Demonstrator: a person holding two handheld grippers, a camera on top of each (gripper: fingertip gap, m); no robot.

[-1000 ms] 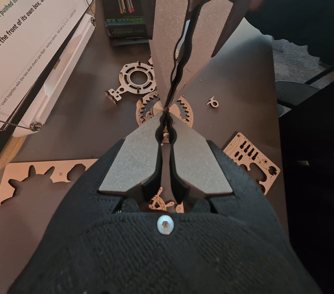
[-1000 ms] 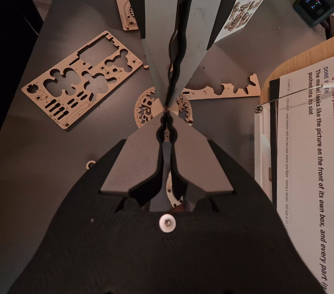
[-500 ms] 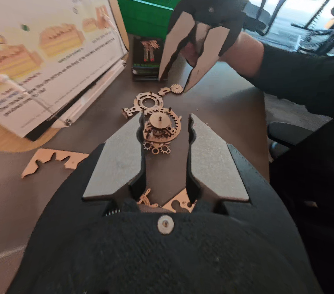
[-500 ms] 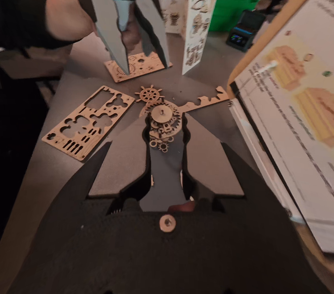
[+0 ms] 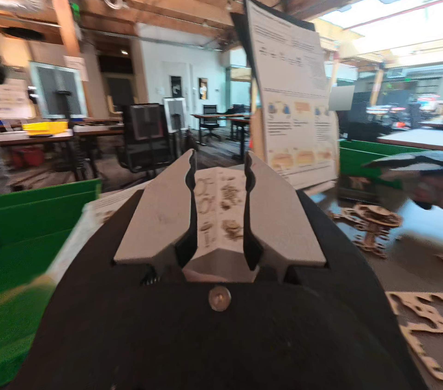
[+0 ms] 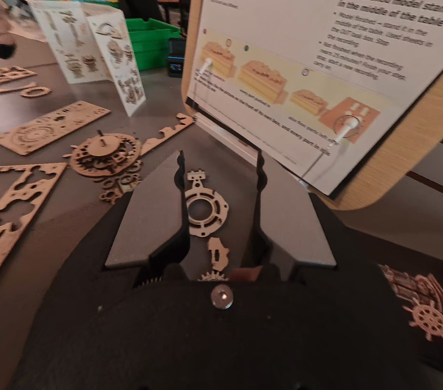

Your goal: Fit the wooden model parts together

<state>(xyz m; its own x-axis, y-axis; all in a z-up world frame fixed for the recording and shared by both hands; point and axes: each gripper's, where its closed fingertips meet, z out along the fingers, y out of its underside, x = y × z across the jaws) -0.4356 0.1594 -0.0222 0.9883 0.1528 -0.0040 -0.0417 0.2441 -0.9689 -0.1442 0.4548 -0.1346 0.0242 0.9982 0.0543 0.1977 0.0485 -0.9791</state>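
Observation:
The wooden gear assembly (image 6: 105, 153), a stack of toothed discs with a peg on top, lies on the dark table left of my right gripper (image 6: 220, 153). That gripper is open and empty, low over the table. Between its fingers lie a flat wooden ring part (image 6: 206, 210), a small cut-out piece (image 6: 217, 254) and a small gear (image 6: 212, 278). My left gripper (image 5: 220, 154) is open and empty, raised and pointing at the folded instruction leaflet (image 5: 220, 206). The assembly (image 5: 369, 218) lies to its right, with the other gripper (image 5: 407, 163) blurred above it.
Punched-out wooden sheets (image 6: 48, 127) lie at the left, with another (image 5: 422, 321) by the left gripper. An instruction board (image 6: 311, 43) stands on the right. Green bins (image 6: 151, 43) stand behind the leaflet (image 6: 88, 48). The kit box (image 6: 422, 301) is at lower right. Spacing between my two grippers at the tips: around 45 cm.
Both grippers were shut tip to tip over the gear assembly; they opened, let go and drew apart. Left swung up and away toward the leaflet; right moved right, over the ring part.

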